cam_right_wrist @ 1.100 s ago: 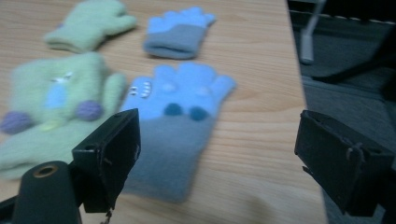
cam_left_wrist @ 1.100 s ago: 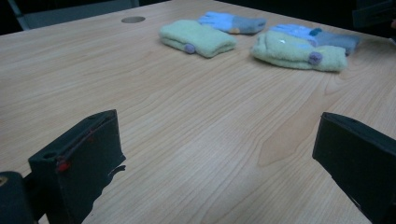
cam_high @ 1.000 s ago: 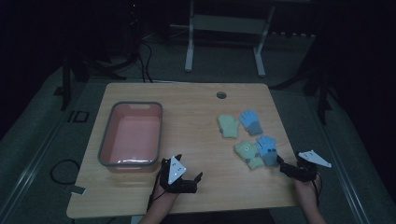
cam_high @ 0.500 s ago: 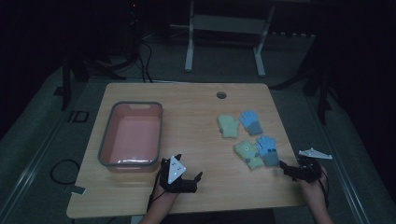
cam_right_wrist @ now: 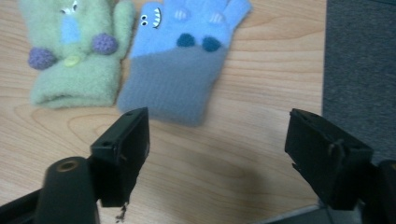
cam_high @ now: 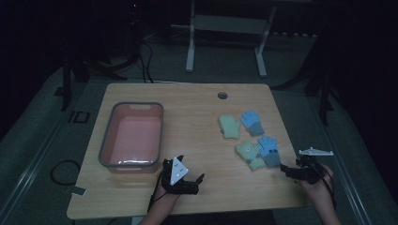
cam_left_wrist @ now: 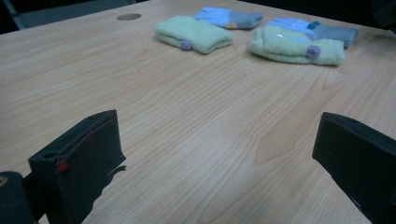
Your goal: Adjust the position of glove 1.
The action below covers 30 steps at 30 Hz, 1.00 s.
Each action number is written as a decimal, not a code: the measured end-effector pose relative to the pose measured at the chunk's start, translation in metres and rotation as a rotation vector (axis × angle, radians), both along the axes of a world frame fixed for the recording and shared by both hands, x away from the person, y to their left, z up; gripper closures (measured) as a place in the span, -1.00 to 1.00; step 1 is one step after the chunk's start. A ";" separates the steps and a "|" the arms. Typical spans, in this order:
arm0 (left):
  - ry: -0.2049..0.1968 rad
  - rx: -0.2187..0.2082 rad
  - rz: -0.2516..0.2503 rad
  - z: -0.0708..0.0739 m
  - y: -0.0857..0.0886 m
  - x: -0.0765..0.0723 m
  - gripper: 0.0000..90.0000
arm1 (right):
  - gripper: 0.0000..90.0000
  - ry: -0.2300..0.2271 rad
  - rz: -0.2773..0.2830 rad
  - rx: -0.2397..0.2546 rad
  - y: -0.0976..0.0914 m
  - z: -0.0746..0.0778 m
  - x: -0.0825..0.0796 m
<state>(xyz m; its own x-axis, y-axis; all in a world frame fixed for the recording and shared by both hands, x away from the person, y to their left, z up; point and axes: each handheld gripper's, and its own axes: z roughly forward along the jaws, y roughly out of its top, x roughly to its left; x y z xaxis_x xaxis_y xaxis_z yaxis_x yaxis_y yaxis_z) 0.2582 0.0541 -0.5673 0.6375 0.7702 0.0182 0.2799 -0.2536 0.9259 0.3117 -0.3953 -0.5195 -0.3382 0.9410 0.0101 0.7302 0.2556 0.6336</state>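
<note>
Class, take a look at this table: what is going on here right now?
A person holds a gripper in each hand at a wooden table. The right gripper hovers with open jaws, which have just been closing a little, right before the blue and grey glove, touching nothing. A green glove lies beside it, and another green and blue pair farther back. The left gripper sits open near the pink tub, which holds no gloves.
</note>
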 end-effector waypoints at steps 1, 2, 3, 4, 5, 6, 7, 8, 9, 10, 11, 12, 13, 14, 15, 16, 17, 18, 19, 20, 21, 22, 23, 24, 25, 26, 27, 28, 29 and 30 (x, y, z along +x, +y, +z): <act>0.000 -0.005 -0.006 0.000 0.000 0.000 -0.96 | -0.37 0.001 0.004 -0.001 0.000 0.003 0.001; -0.001 -0.007 -0.006 0.000 0.001 0.000 -0.96 | -0.33 -0.002 0.006 0.002 0.000 0.004 0.001; -0.001 -0.007 -0.006 0.000 0.001 0.000 -0.96 | -0.33 -0.002 0.006 0.002 0.000 0.004 0.001; -0.001 -0.009 -0.005 0.000 0.001 0.000 -0.96 | -0.33 -0.002 0.007 -0.007 0.002 0.008 0.002; 0.003 -0.010 -0.008 0.000 0.001 0.000 -0.96 | -0.31 0.002 0.015 -0.013 0.003 0.010 0.003; 0.003 -0.010 -0.008 0.000 0.001 0.000 -0.96 | -0.31 0.002 0.015 -0.013 0.003 0.010 0.003; 0.003 -0.009 -0.009 0.000 0.001 0.000 -0.96 | -0.31 0.003 0.022 -0.023 0.004 0.012 0.005; 0.002 -0.008 -0.011 0.000 0.001 0.000 -0.96 | -0.28 0.004 0.023 -0.029 0.004 0.013 0.006; 0.002 -0.005 -0.012 0.000 0.000 0.000 -0.96 | -0.21 0.021 0.038 -0.046 0.005 0.017 0.009; 0.001 -0.004 -0.011 0.000 0.000 -0.001 -0.96 | -0.21 0.018 0.041 -0.044 0.005 0.020 0.011; -0.001 -0.002 -0.010 0.000 0.000 -0.001 -0.96 | -0.21 0.020 0.041 -0.039 0.006 0.022 0.012; -0.001 -0.002 -0.010 0.000 0.000 -0.001 -0.96 | -0.20 0.020 0.044 -0.040 0.006 0.023 0.013; 0.000 -0.002 -0.009 0.000 0.000 -0.001 -0.96 | -0.20 0.017 0.047 -0.044 0.007 0.025 0.015; 0.000 -0.002 -0.009 0.000 0.000 -0.001 -0.96 | -0.20 0.017 0.047 -0.044 0.007 0.025 0.015; 0.000 -0.003 -0.007 0.000 0.000 -0.001 -0.96 | -0.17 0.020 0.051 -0.047 0.009 0.029 0.018; 0.002 -0.004 -0.007 0.000 0.000 -0.001 -0.96 | -0.17 0.024 0.053 -0.046 0.010 0.031 0.020; 0.002 -0.004 -0.007 0.000 0.000 -0.001 -0.96 | -0.17 0.024 0.053 -0.046 0.010 0.031 0.020; 0.003 -0.003 -0.007 0.000 0.000 -0.001 -0.96 | -0.17 0.020 0.053 -0.049 0.011 0.033 0.022; 0.005 -0.005 -0.010 0.000 0.000 0.000 -0.96 | -0.17 0.010 0.051 -0.050 0.012 0.037 0.025; 0.005 -0.004 -0.010 0.000 0.000 0.000 -0.96 | -0.17 0.006 0.054 -0.050 0.013 0.040 0.027; 0.003 -0.003 -0.010 0.000 0.000 -0.001 -0.96 | -0.17 0.001 0.054 -0.051 0.014 0.042 0.029; 0.002 -0.001 -0.011 0.000 0.000 -0.001 -0.96 | -0.17 -0.007 0.054 -0.053 0.015 0.045 0.031; 0.002 -0.001 -0.011 0.000 0.000 -0.001 -0.96 | -0.18 -0.011 0.055 -0.051 0.015 0.047 0.033; 0.000 0.001 -0.013 0.000 0.000 -0.001 -0.96 | -0.17 -0.019 0.055 -0.054 0.016 0.049 0.035; 0.000 0.001 -0.013 0.000 0.000 -0.001 -0.96 | -0.17 -0.019 0.055 -0.054 0.016 0.049 0.035; 0.001 0.001 -0.015 0.000 0.000 -0.001 -0.96 | -0.17 -0.024 0.057 -0.056 0.017 0.052 0.036; 0.001 0.002 -0.013 0.000 0.000 -0.001 -0.96 | -0.17 -0.032 0.067 -0.051 0.019 0.057 0.041; 0.001 0.002 -0.013 0.000 0.000 -0.001 -0.96 | -0.17 -0.032 0.067 -0.051 0.019 0.057 0.041; 0.001 0.002 -0.013 0.000 0.000 -0.001 -0.96 | -0.15 -0.035 0.068 -0.049 0.020 0.058 0.043; 0.001 0.001 -0.013 0.000 0.000 -0.001 -0.96 | -0.14 -0.035 0.071 -0.052 0.021 0.060 0.045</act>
<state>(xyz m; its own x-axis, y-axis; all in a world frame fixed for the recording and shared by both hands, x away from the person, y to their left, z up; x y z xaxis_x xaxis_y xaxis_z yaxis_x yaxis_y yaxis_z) 0.2574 0.0540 -0.5673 0.6475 0.7618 0.0181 0.2778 -0.2581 0.9253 0.3570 -0.3741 -0.4594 -0.4038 0.9134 -0.0509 0.6865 0.3393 0.6431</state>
